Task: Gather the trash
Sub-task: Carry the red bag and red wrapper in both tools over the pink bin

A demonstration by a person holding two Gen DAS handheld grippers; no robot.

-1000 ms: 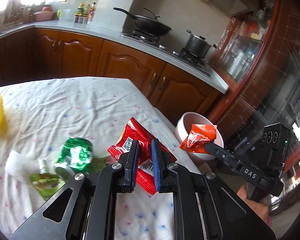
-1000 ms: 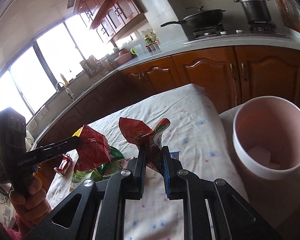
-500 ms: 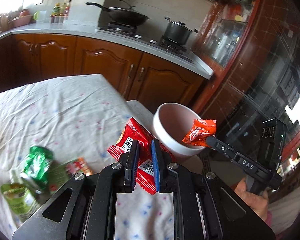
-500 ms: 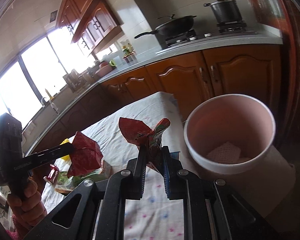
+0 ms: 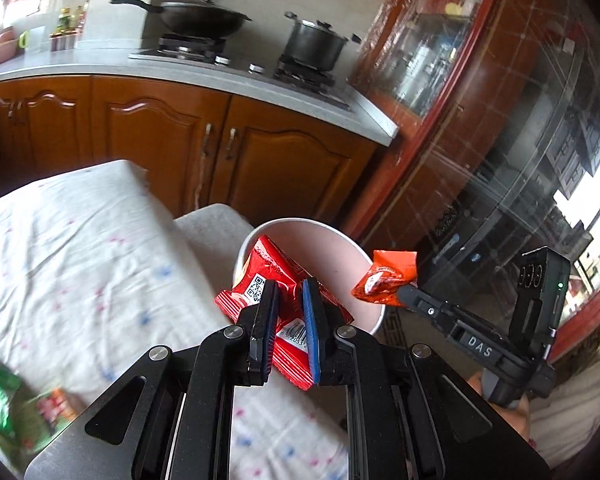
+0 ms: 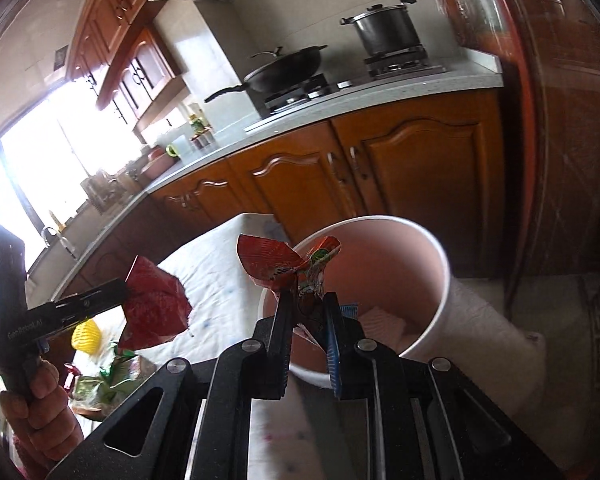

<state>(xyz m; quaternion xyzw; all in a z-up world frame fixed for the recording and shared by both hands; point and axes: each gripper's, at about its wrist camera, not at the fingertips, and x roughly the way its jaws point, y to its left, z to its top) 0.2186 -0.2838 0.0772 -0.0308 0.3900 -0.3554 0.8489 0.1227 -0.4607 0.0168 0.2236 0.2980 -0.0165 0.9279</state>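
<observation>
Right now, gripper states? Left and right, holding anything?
Left gripper: shut on the red snack wrapper.
Right gripper: shut on the orange wrapper, by the pink bin.

Daylight from the blown-out bright kitchen window (image 6: 40, 168) glares at the left; fisheye edges darken and curve; the white floral-cloth surface (image 5: 80, 264) is motion-blurred.

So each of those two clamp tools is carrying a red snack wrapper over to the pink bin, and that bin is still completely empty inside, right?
Not quite: the bin is not empty. The right wrist view shows a white piece of paper lying at its bottom. The rest holds: the left gripper pinches a red snack wrapper and the right gripper pinches an orange-red wrapper, both at the bin's rim.
</observation>
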